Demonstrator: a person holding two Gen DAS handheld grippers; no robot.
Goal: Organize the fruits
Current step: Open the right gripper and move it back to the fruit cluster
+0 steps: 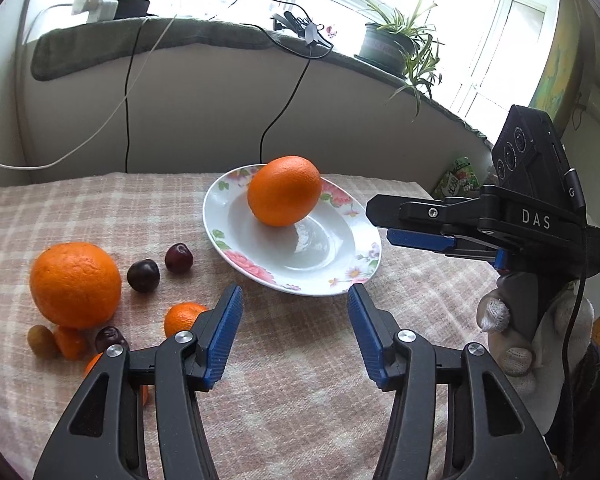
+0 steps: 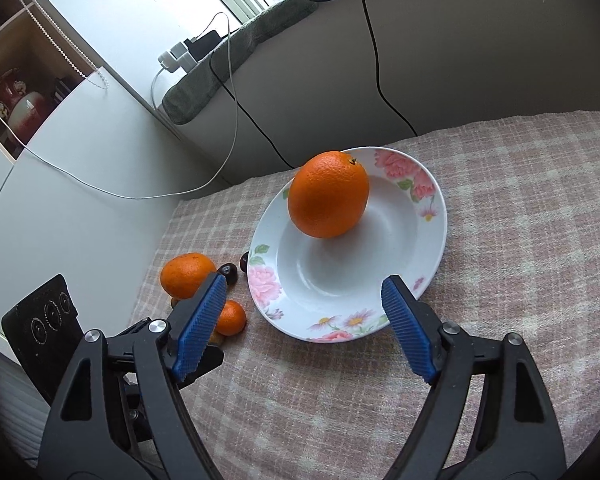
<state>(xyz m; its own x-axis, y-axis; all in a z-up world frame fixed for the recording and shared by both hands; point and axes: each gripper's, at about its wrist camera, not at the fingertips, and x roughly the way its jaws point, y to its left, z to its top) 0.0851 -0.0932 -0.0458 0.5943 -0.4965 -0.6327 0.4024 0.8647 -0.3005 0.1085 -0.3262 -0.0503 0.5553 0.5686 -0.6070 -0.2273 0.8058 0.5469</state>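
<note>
A big orange (image 1: 284,191) (image 2: 329,194) rests in a white flowered plate (image 1: 220,240) (image 2: 436,232) on a checked cloth. Left of the plate lie a second big orange (image 1: 75,284) (image 2: 187,274), two dark cherries (image 1: 143,275), a small mandarin (image 1: 182,318) (image 2: 232,317) and a few smaller fruits (image 1: 71,343) partly hidden by my left finger. My left gripper (image 1: 295,294) is open at the plate's near rim, holding nothing. My right gripper (image 2: 304,282) (image 1: 380,222) is open wide just short of the plate's right side, with nothing between its pads.
A gloved hand (image 1: 516,344) holds the right gripper. Behind the table a padded windowsill carries a potted plant (image 1: 396,44) and a power strip (image 1: 96,0), with cables (image 1: 126,92) hanging to the cloth's far edge. Bare cloth (image 2: 520,240) stretches right of the plate.
</note>
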